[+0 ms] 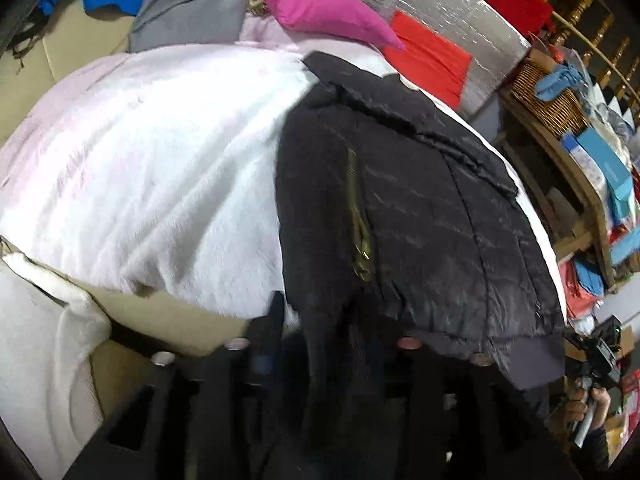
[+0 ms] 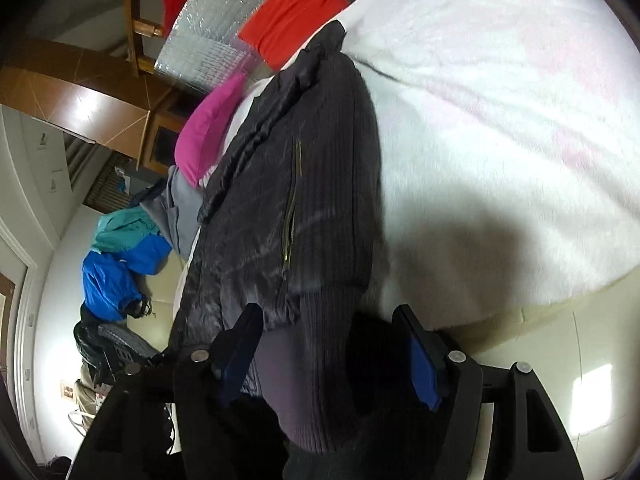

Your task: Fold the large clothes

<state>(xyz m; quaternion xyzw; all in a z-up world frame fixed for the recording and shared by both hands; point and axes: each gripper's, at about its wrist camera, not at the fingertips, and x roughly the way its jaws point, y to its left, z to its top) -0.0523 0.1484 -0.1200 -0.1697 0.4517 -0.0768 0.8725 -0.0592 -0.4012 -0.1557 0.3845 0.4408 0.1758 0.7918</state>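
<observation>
Black quilted jacket bunched on white blanket, zipper showing; right jaws apart around ribbed hem; left jaws' state unclear.

Left tool tips buried under black jacket, jacket hem cut off below

No text, label or number is legible.

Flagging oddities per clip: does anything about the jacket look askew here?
Yes. The black jacket lies crooked at the edge of the white blanket, its ribbed hem hanging off the side between the right gripper's open jaws.
</observation>
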